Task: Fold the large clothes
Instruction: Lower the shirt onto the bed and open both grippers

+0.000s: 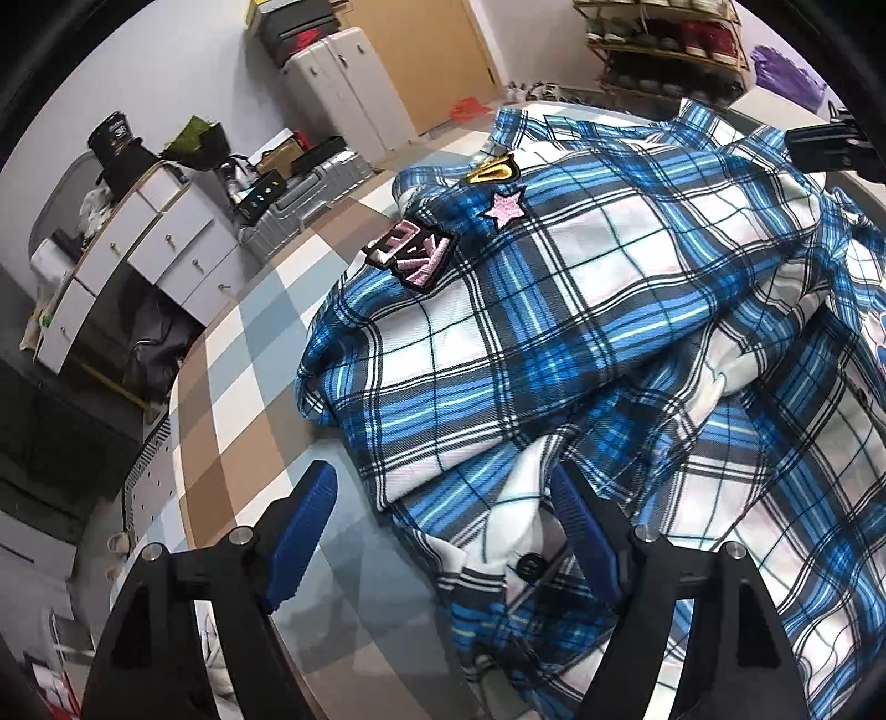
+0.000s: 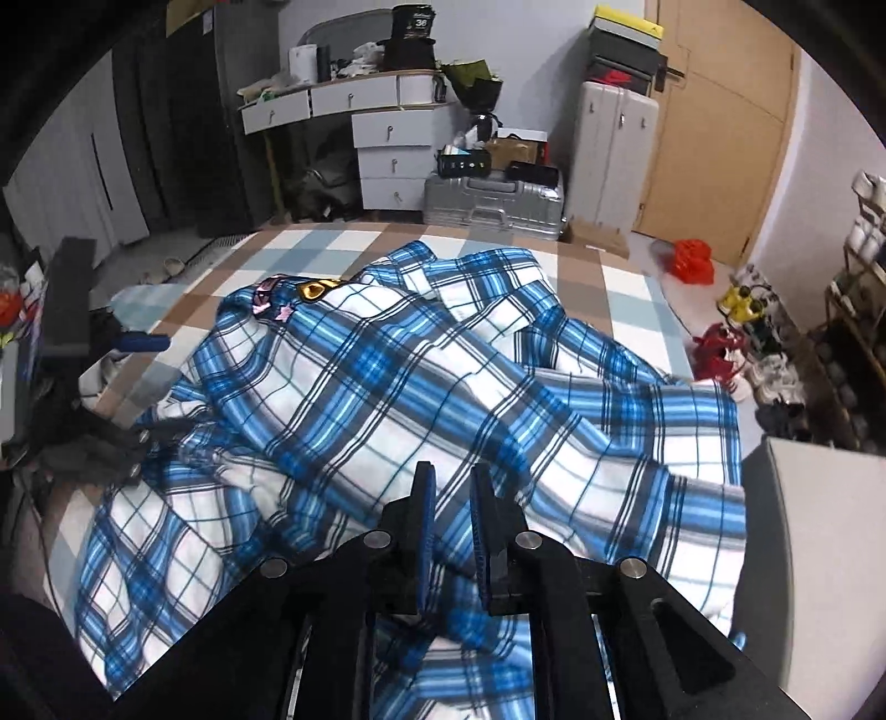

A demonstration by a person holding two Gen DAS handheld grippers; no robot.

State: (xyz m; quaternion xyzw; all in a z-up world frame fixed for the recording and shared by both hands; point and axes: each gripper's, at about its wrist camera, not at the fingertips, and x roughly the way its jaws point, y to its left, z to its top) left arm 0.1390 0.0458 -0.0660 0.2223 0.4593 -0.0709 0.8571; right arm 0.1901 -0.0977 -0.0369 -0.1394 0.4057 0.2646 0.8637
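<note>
Shoe rack (image 1: pixel 664 50) at the far side holds rows of shoes, red & white pairs on the upper shelves. Silver suitcase (image 2: pixel 493 202) on the floor w/ a few dark boxes stacked on its lid. White drawer unit (image 2: pixel 387 160) beside it, drawers pushed in, clutter on top.

The shirt (image 1: pixel 581 288) is blue, white & black plaid, lying crumpled in a loose heap on the table (image 1: pixel 243 399), which has a brown/white/grey check cover. One layer is folded over the rest. Patches near the top edge: pink star (image 1: pixel 505 206), yellow badge (image 1: pixel 490 171), pink & black lettering (image 1: pixel 412 252). A dark button (image 1: pixel 530 566) shows on the placket close to me.

My left hand-held gripper (image 1: pixel 443 531) stands wide open, nothing pinched; its right finger sits over the shirt edge, the left one over bare table cover. My right hand-held gripper (image 2: pixel 451 531) is nearly closed, a narrow gap left, w/ plaid cloth running through that gap; prob. pinching a fold, though I can't be sure the pads press on it.
</note>
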